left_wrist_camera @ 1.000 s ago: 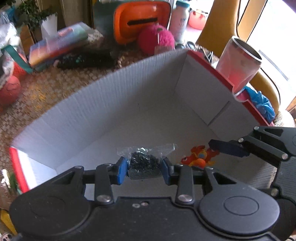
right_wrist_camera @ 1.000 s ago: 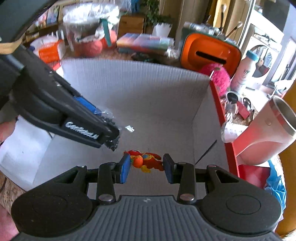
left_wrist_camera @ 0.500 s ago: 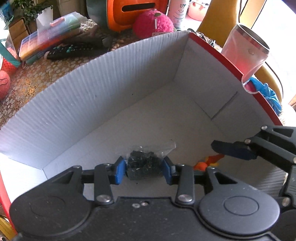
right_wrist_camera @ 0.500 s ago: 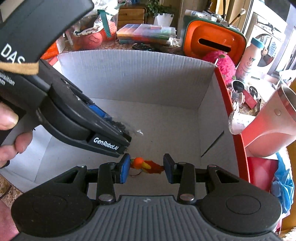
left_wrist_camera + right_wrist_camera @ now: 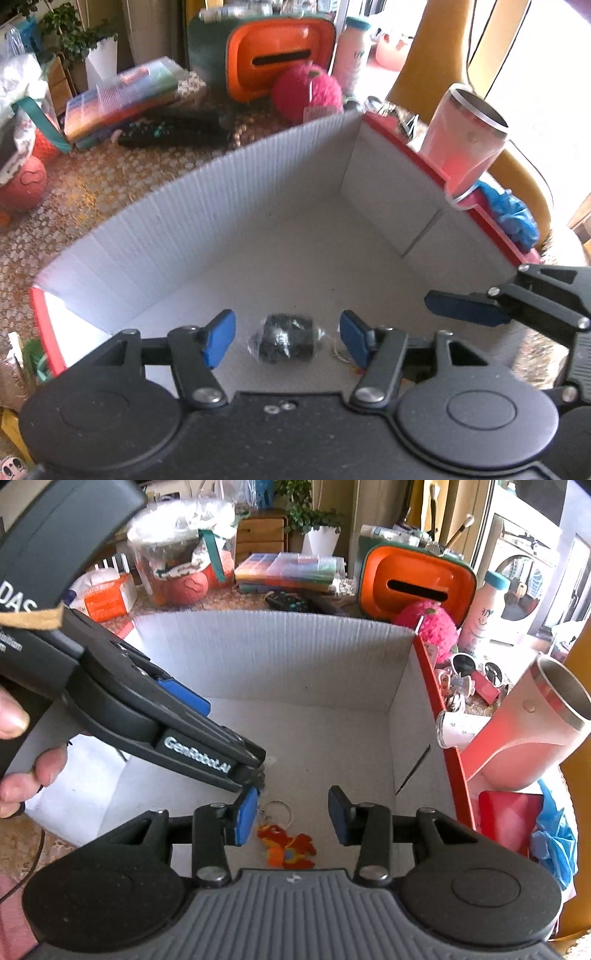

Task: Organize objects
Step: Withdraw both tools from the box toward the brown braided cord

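Note:
A white corrugated box with red rims [image 5: 207, 221] [image 5: 295, 657] fills both views. My left gripper [image 5: 287, 336] is open above the box floor; a small clear bag of dark bits [image 5: 286, 341] lies on the floor between its blue pads, free of them. My right gripper [image 5: 291, 816] is open too; a red-orange keychain figure with a metal ring [image 5: 286, 847] lies on the floor between its pads. The left gripper's body crosses the right wrist view [image 5: 147, 716]; the right gripper's finger shows in the left wrist view [image 5: 465, 306].
Outside the box on a patterned table stand an orange-and-green case [image 5: 277, 55], a pink fluffy ball [image 5: 306, 92], a pink tumbler [image 5: 469, 140], a pink bottle [image 5: 487, 613], coloured organiser boxes [image 5: 122, 99], a remote [image 5: 173, 129] and a blue cloth [image 5: 513, 214].
Both grippers opened. The bag of dark bits left the left pads and the keychain left the right pads; both now lie on the box floor. Both grippers rose slightly.

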{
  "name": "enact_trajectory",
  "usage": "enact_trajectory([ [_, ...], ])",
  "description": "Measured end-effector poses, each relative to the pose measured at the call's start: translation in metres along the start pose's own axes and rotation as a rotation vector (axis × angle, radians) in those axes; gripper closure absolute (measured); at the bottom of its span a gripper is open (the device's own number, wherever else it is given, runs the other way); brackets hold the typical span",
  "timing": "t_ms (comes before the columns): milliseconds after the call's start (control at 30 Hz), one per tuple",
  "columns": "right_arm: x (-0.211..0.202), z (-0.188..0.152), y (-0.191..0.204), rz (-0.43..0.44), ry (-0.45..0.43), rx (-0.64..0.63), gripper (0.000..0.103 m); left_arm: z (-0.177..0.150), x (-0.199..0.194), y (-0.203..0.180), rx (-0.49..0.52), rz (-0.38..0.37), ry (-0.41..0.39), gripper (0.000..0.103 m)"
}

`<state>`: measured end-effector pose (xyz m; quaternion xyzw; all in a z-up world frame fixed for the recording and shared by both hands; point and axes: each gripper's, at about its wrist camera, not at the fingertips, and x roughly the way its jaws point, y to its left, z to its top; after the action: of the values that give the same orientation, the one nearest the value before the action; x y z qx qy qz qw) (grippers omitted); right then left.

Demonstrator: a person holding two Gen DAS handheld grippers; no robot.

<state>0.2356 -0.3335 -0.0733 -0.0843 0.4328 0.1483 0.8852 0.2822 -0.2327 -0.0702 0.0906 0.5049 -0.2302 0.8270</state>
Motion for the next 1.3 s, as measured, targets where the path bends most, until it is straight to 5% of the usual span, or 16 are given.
enact_trajectory([
  [533,-0.084,-0.005,0.040,0.022,-0.141,0.013,0.052,-0.037,-0.112,0.007,0.029,-0.009,-0.175,0.041],
  [1100,-0.147,-0.024,0.105,0.099,-0.242,0.039,0.038,-0.131,-0.210,0.057,-0.009,0.016,-0.300,0.039],
  [1300,-0.160,-0.029,0.133,0.149,-0.280,0.042,0.030,-0.167,-0.233,0.078,-0.066,0.040,-0.327,0.028],
])
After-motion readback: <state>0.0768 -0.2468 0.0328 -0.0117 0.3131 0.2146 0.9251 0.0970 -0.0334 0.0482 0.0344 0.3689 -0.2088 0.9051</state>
